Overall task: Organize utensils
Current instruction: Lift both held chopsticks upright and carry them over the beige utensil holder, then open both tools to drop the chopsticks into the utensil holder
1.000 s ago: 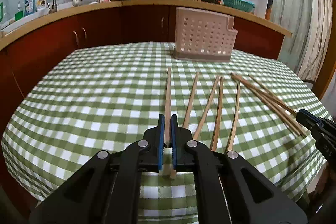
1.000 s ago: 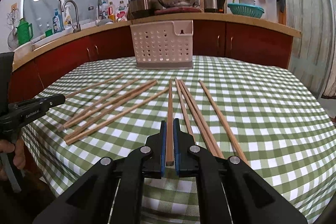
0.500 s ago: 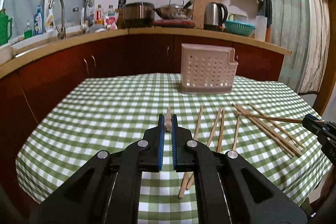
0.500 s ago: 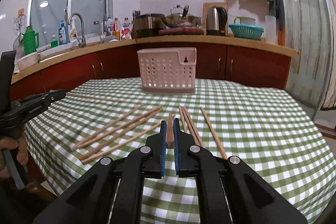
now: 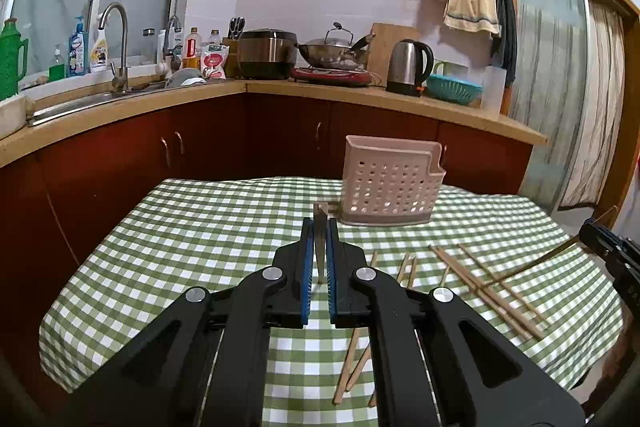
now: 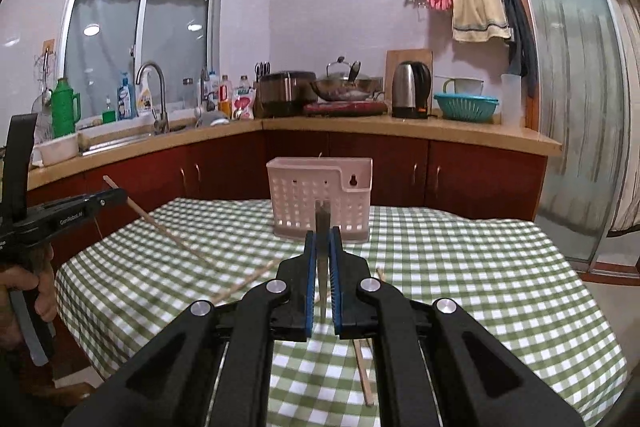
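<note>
Above the green-checked tablecloth (image 5: 208, 247), the left gripper (image 5: 319, 227) has its blue-padded fingers (image 5: 307, 267) pinched on a single wooden chopstick (image 5: 320, 223), which runs forward between them with its squared end poking out past the tips, clear of the cloth. The right gripper (image 6: 321, 239) pinches its own chopstick (image 6: 322, 223) the same way, the stick end-on to the camera and overlapping the perforated utensil basket (image 6: 320, 195) in that view. From the right wrist view the left gripper's stick shows as a long slanted rod (image 6: 168, 233) off the table, and a hand (image 6: 40, 287) grips that tool's handle at the left edge. The pale basket (image 5: 390, 183) stands upright at the far side of the table, near the red-brown cabinets (image 5: 200, 147). Loose chopsticks (image 5: 480, 283) lie scattered on the cloth to the right of the left gripper, some crossing each other, and a few more (image 5: 356, 363) lie partly hidden under its fingers.
</note>
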A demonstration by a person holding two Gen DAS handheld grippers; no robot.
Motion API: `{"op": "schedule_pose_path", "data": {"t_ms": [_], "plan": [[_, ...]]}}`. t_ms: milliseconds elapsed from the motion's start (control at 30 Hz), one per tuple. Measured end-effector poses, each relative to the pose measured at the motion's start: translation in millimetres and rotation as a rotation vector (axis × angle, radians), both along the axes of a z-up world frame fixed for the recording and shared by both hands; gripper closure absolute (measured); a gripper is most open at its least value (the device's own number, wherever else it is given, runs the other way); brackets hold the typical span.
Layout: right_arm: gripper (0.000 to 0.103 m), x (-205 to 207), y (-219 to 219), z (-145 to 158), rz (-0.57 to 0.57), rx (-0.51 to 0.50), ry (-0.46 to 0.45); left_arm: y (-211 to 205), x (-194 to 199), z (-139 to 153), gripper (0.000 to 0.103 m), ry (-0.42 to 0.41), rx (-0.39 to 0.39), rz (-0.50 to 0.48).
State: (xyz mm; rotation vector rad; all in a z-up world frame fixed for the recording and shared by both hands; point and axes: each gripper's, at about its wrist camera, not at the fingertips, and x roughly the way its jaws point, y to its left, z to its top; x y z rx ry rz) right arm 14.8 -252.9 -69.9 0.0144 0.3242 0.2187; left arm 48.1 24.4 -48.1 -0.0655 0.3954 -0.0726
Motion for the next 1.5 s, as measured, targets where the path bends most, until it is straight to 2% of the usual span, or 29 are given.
{"op": "schedule_pose_path", "data": {"t_ms": [400,833,967,1100,1200,1500], "plan": [[0.096,33.5,-10.6,33.1,0.025,0.064,-0.041,4.4,31.3,35.3,0.097,-0.051,-0.035,-0.037],[0.096,107.8,-18.0,96.5,0.043,0.08,-0.191,-17.6,103.7,118.2,0.097,-0.229,-0.063,-0.087],[0.096,136.3,-18.8,107.9,0.038,0.076,-0.22,-30.0,134.9,133.9,0.097,-0.26,-0.052,-0.091],[0.096,164.6,-21.6,107.6,0.035,0.088,-0.212,-40.8,162.7,134.8,0.097,-0.264,-0.053,-0.096],[0.096,189.0,-20.5,95.3,0.033,0.085,-0.173,-49.2,185.3,126.5,0.097,-0.247,-0.047,-0.096],[0.096,225.1,-15.7,41.7,0.026,0.076,-0.053,-60.0,223.4,69.9,0.097,-0.127,-0.028,-0.095]]}}
